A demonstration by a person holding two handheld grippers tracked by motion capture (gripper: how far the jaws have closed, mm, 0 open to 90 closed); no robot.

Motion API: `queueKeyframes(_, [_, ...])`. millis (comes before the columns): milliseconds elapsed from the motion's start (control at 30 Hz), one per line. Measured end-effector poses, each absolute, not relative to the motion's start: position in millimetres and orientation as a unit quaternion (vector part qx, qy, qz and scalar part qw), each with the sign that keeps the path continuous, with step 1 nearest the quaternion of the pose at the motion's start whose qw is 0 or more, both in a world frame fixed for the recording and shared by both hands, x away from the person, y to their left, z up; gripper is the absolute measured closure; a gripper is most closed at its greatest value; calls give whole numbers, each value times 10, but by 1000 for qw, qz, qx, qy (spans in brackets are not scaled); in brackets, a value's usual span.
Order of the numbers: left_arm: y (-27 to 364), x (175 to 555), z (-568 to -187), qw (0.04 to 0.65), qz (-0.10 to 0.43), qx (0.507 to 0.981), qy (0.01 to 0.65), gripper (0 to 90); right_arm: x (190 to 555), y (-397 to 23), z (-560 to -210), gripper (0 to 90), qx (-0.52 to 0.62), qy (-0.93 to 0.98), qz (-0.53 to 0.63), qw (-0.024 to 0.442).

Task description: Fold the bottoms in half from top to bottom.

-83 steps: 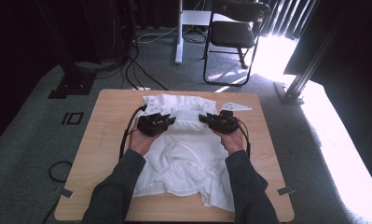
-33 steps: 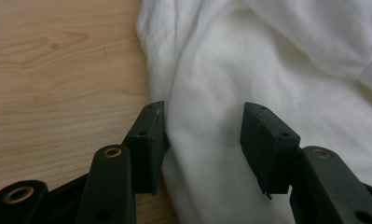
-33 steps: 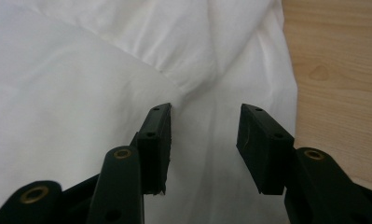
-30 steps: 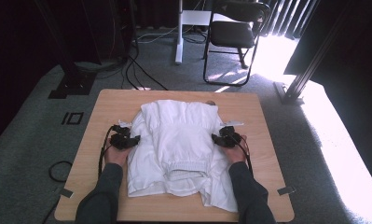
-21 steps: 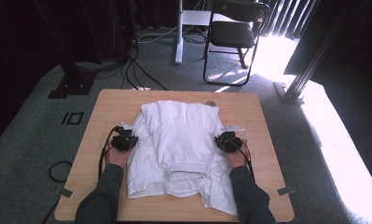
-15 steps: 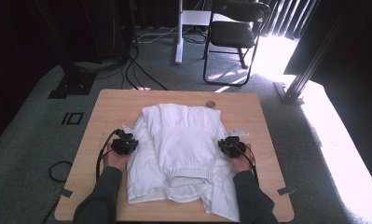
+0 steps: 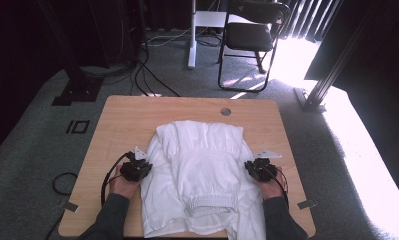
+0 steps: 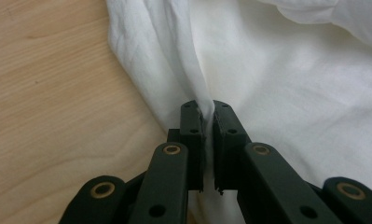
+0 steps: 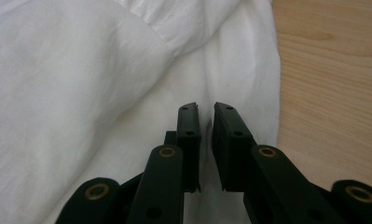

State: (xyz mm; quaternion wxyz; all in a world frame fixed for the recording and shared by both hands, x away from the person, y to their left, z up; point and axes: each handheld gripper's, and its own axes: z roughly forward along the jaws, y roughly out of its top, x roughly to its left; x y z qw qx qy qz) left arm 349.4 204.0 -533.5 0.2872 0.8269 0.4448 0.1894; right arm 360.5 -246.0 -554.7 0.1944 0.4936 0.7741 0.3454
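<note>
A white garment lies spread on the wooden table, its elastic waistband toward the near edge. My left gripper sits at the garment's left edge. In the left gripper view its jaws have just been closing and pinch a raised fold of the white cloth. My right gripper is at the garment's right edge. Its jaws have also just been closing, and stand nearly together with a thin layer of the cloth between the pads. A hand holds each gripper.
Bare wood lies to the left of the garment and to its right. The tabletop has a round hole near its far edge. On the floor beyond stand a black chair, a white post and loose cables.
Both hands have drawn back toward the near edge of the table, each at one side of the garment. The garment has slid nearer with them and bunched slightly.
</note>
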Motion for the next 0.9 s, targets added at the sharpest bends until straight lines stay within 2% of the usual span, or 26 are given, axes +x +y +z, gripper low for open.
queueKeyframes(100, [2088, 3494, -5215, 325, 202, 809, 446, 662, 3604, -2487, -5518, 669, 486, 781, 343, 191])
queueKeyframes(133, [2110, 3517, -5134, 350, 207, 797, 446, 638, 3611, -2499, -5502, 631, 486, 780, 344, 194])
queueKeyframes(233, [2106, 3661, -4937, 375, 232, 782, 440, 533, 3687, -2582, -5373, 532, 499, 758, 371, 199])
queueKeyframes(400, [2059, 4026, -4713, 416, 224, 759, 448, 457, 3950, -2628, -5112, 377, 497, 746, 403, 185])
queueKeyframes(567, [1920, 4360, -4670, 423, 206, 750, 465, 362, 4305, -2562, -5036, 238, 508, 737, 412, 170])
queueKeyframes(767, [1698, 4661, -4861, 394, 176, 762, 482, 306, 4727, -2432, -5117, 198, 529, 721, 424, 143])
queueKeyframes(900, [1616, 4810, -5085, 342, 179, 772, 505, 279, 4965, -2351, -5201, 192, 552, 721, 401, 123])
